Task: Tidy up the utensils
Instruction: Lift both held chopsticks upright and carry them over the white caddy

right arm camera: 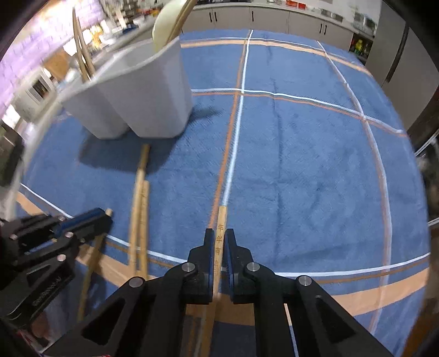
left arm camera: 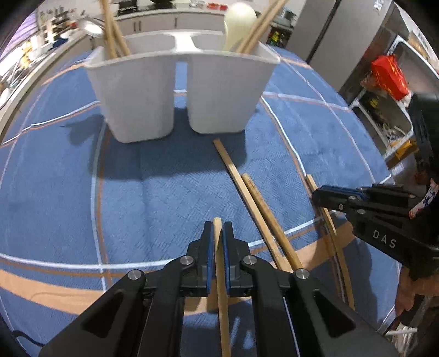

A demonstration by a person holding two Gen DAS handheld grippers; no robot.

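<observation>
A white divided utensil holder [left arm camera: 178,90] [right arm camera: 137,96] stands upright on the blue cloth. Its left compartment holds chopsticks [left arm camera: 112,35]; its right one holds a white spoon [left arm camera: 238,24] [right arm camera: 164,24] and more chopsticks [left arm camera: 263,24]. My left gripper [left arm camera: 218,228] [right arm camera: 105,217] is shut on a wooden chopstick [left arm camera: 222,302], in front of the holder. My right gripper [right arm camera: 219,233] [left arm camera: 318,196] is shut on an engraved chopstick [right arm camera: 221,217] [left arm camera: 333,228] near the cloth. Two loose chopsticks [left arm camera: 255,203] [right arm camera: 140,197] lie side by side between the grippers.
The blue tablecloth [right arm camera: 301,164] has orange and white stripes. Kitchen cabinets [right arm camera: 274,16] run along the back. A grey fridge [left arm camera: 323,30] and a shelf with a red bag [left arm camera: 389,77] stand at the right. A person's hand [left arm camera: 408,291] shows behind the right gripper.
</observation>
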